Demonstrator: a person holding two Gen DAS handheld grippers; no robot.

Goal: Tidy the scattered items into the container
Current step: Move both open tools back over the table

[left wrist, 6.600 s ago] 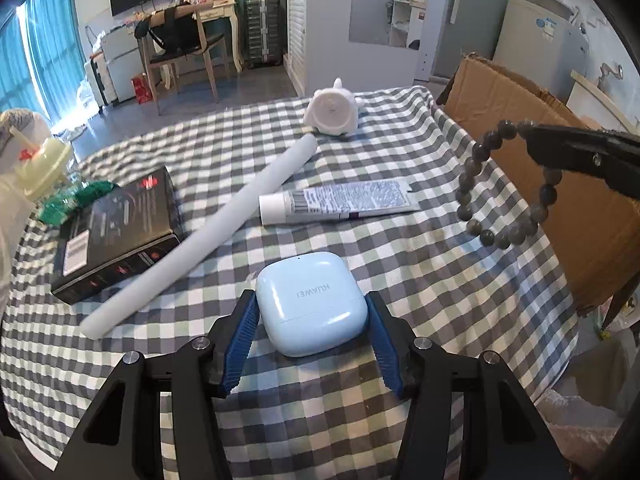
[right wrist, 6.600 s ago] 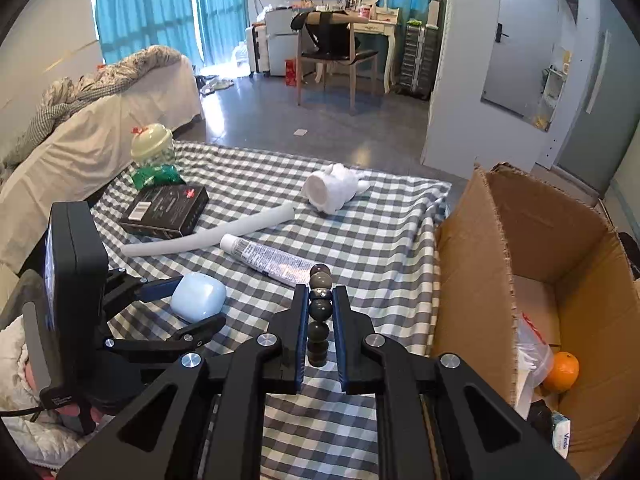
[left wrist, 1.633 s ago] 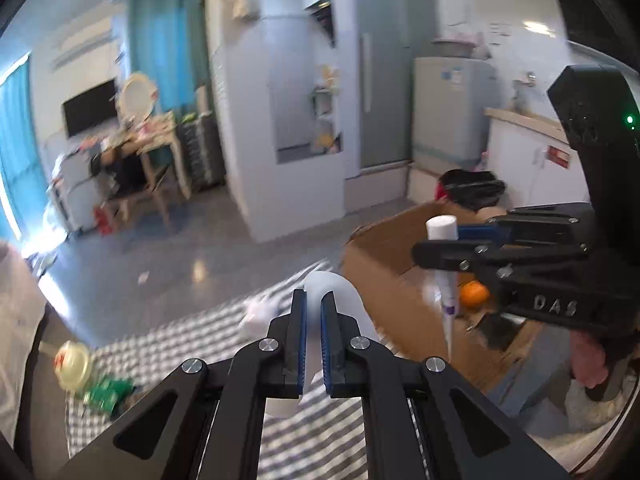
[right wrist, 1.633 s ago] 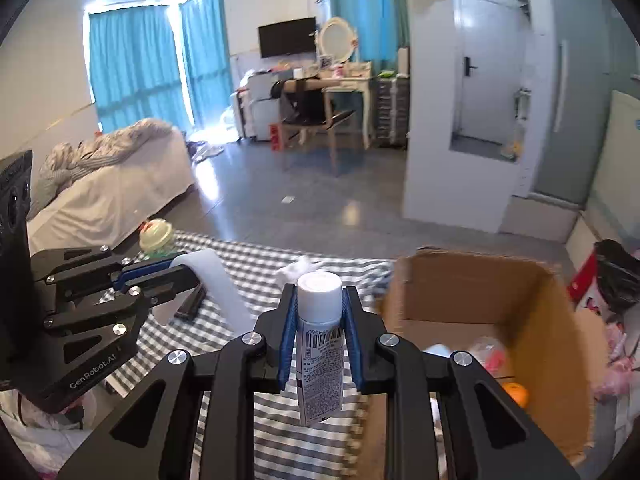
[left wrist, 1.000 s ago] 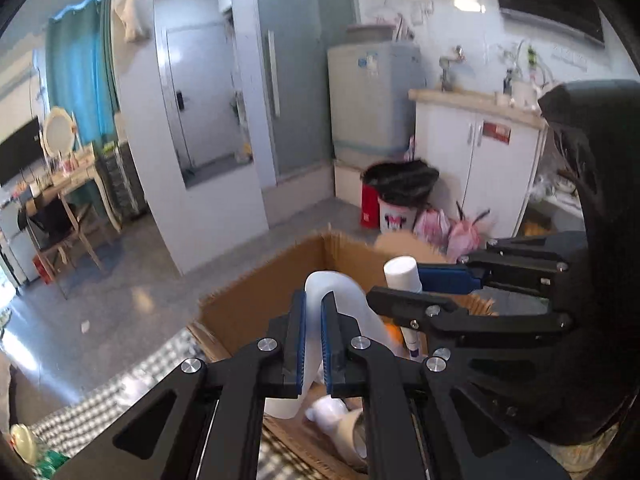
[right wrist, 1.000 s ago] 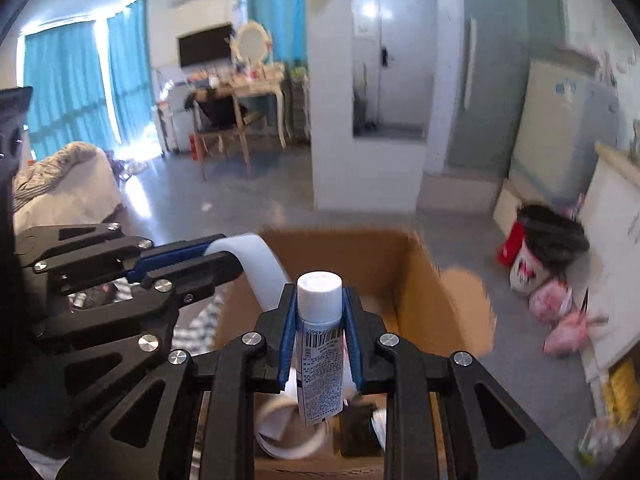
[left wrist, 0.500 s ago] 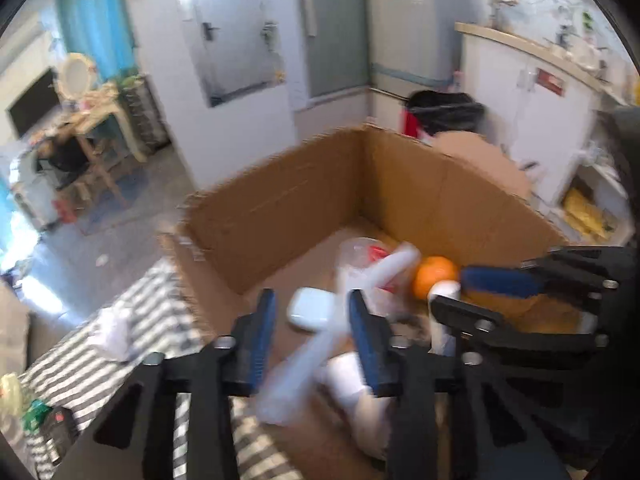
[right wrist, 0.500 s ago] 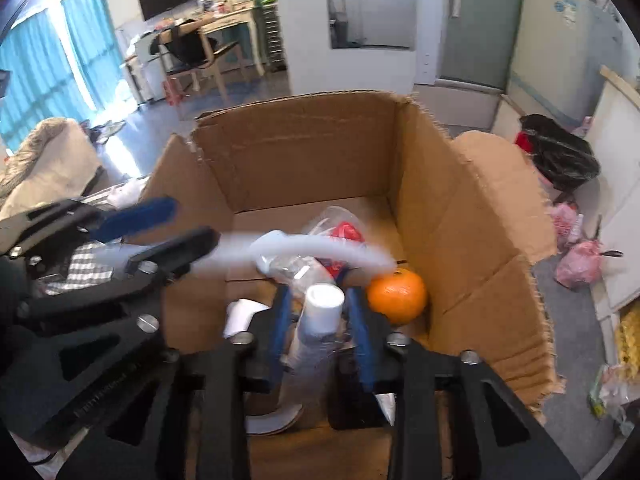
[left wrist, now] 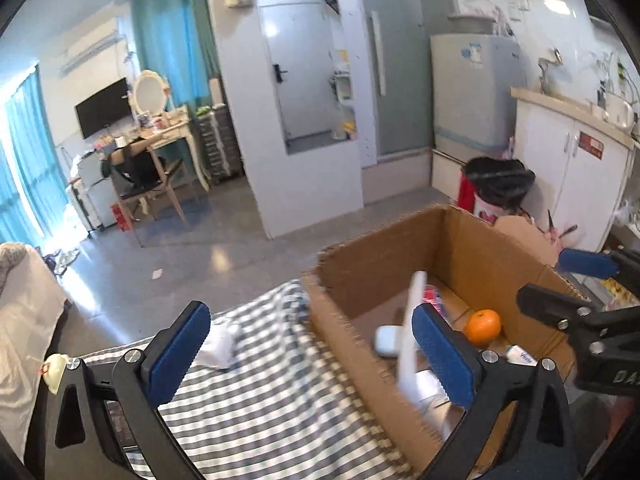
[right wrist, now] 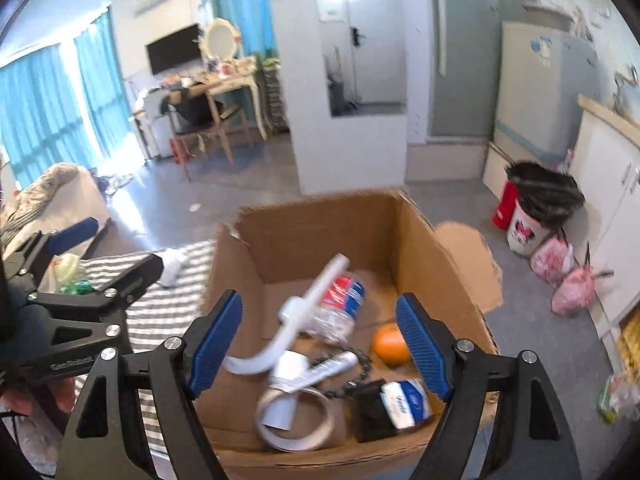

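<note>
Grey-and-white checked tablecloth (left wrist: pixel 280 392) sits in a bedroom-kitchen studio with teal curtains (right wrist: pixel 52 108). The brown cardboard box (right wrist: pixel 436 264) holds a long white foam tube (right wrist: pixel 308 300) – bent, blurry – plus an orange (right wrist: pixel 390 340). Left gripper (left wrist: pixel 308 356) and right gripper (right wrist: pixel 318 340) both gape wide, holding nothing.

A lived-in studio flat: bed (right wrist: pixel 60 192), dressing table (right wrist: pixel 228 76), fridge (left wrist: pixel 476 92), kitchen cupboards (left wrist: pixel 576 184).

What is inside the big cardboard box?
In the cardboard box lie an orange, a plastic bottle, a white foam tube, a cream tube, a tape ring and a tissue pack. Anything beneath them is hidden.
</note>
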